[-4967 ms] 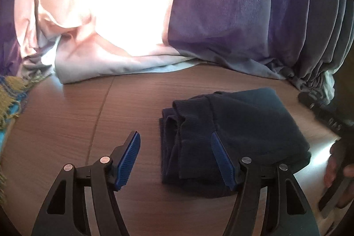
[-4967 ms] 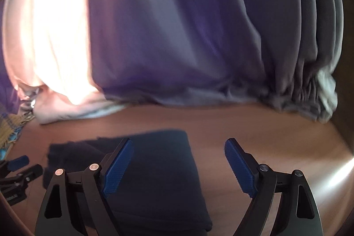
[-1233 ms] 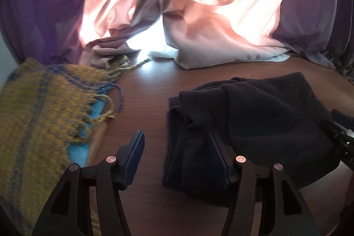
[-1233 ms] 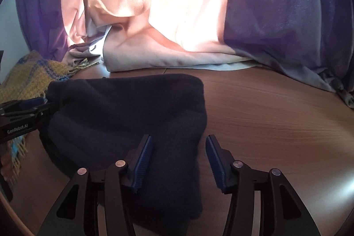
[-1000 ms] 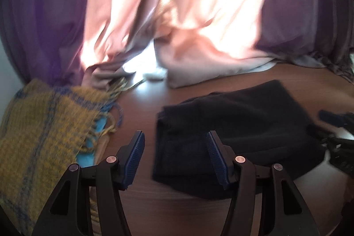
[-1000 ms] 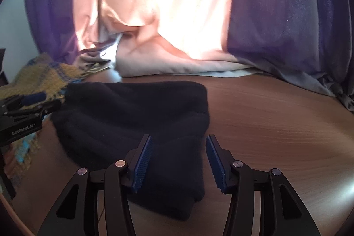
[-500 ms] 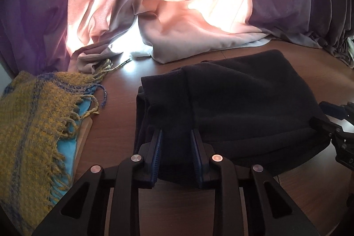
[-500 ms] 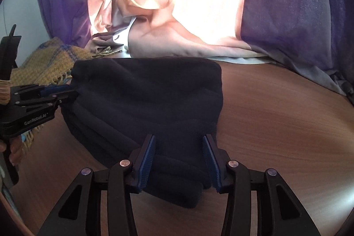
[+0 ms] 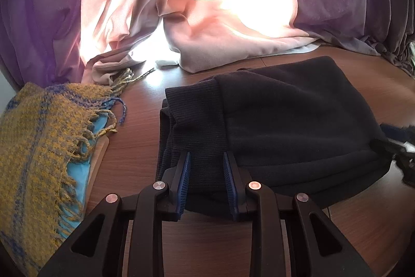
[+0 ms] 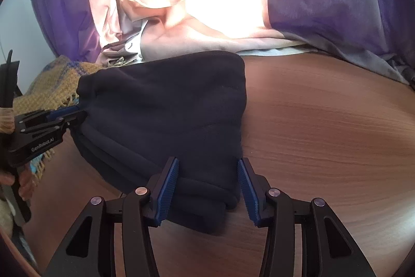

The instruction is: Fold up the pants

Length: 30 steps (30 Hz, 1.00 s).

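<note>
While the left gripper clamps the folded dark-navy fleece pants at their near-left ribbed edge, the right gripper straddles the near-right corner unclenched; soft, thick, layers likely to slip.

We noted a wooden table, folded dark pants lying on it, a yellow-blue fringed scarf at its left edge, curtain hems resting behind.

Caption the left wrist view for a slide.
Left gripper pinches the folded dark pants at their ribbed end, beside a yellow scarf.
</note>
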{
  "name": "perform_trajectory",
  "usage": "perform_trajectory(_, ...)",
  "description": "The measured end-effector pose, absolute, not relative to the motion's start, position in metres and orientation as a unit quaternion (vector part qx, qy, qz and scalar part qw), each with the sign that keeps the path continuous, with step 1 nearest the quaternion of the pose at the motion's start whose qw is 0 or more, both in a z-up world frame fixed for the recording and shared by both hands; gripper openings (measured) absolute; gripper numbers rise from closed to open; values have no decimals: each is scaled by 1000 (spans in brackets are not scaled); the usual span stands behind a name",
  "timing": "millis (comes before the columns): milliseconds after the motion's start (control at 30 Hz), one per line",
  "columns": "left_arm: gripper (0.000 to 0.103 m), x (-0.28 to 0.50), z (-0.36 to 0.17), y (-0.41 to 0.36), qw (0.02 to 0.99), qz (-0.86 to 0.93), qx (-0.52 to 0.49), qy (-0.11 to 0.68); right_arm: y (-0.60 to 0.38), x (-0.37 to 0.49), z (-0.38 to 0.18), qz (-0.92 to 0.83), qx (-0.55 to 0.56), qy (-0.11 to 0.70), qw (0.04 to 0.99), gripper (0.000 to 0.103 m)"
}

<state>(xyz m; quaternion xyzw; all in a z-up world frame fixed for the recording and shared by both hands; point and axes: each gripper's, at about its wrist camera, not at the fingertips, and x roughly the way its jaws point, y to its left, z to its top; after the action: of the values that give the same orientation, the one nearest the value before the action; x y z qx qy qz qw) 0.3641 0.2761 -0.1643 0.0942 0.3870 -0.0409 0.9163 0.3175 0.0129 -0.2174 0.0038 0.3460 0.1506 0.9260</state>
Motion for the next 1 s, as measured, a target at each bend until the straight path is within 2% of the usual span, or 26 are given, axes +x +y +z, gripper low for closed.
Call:
perform_trajectory(33, 28, 362, -163, 275, 917, -38, 98, 385, 13, 317, -214, 151, 0, 346, 926, 46)
perform_trajectory(167, 44, 349, -150, 266, 923, -27, 111, 367, 10, 300, -188, 132, -12, 311, 941, 46)
perform_trajectory(267, 45, 336, -138, 258, 928, -40, 97, 359, 5, 293, -182, 144, -11, 322, 936, 46)
perform_trajectory(300, 45, 332, -134, 254, 928, -45, 95, 356, 4, 291, -183, 150, -10, 325, 934, 42)
perform_trajectory(333, 45, 327, -130, 250, 930, -49, 92, 353, 2, 289, -182, 154, -13, 328, 932, 33)
perform_trajectory(367, 45, 322, -126, 247, 931, -51, 86, 351, 1, 286, -182, 157, -20, 329, 931, 31)
perform_trajectory(500, 49, 302, -111, 231, 933, -58, 64, 349, -10, 270, -173, 149, -32, 316, 936, 31)
perform_trajectory(667, 60, 275, -95, 202, 935, -60, 71, 341, -26, 241, -151, 136, -39, 281, 949, 32)
perform_trajectory(700, 61, 268, -91, 196, 936, -65, 70, 339, -29, 236, -146, 133, -39, 276, 951, 36)
perform_trajectory(733, 64, 264, -88, 193, 937, -68, 68, 337, -32, 230, -142, 130, -38, 273, 952, 46)
perform_trajectory(900, 81, 233, -69, 172, 944, -70, 54, 318, -52, 195, -123, 100, -30, 251, 962, 66)
perform_trajectory(1000, 92, 210, -56, 161, 949, -73, 46, 303, -64, 175, -116, 85, -27, 241, 966, 71)
